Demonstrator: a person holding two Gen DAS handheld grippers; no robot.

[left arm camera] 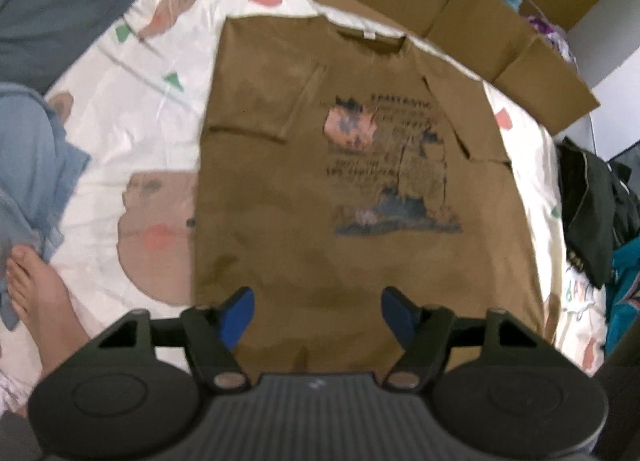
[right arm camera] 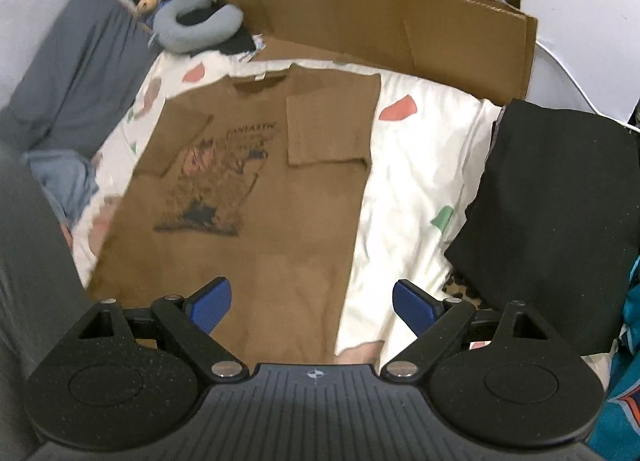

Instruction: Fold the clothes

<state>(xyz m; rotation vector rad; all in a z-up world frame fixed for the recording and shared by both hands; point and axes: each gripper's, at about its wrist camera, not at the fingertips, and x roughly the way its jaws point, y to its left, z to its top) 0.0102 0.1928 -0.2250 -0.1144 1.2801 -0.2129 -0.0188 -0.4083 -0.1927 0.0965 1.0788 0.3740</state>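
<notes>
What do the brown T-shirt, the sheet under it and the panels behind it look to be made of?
Brown T-shirt: soft matte knit, probably cotton jersey; it lies limp with folded sleeves and a faded print. Sheet: thin white printed fabric with a slight sheen and fine wrinkles, maybe cotton or polyester. Panels: corrugated cardboard, going by the stiff brown sheets with crease lines and raw edges.

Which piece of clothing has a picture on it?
The brown T-shirt spread flat on the bed; it has a dark print, while the black garment beside it looks plain.

Both wrist views over shirt [left arm camera: 360, 201]
</notes>
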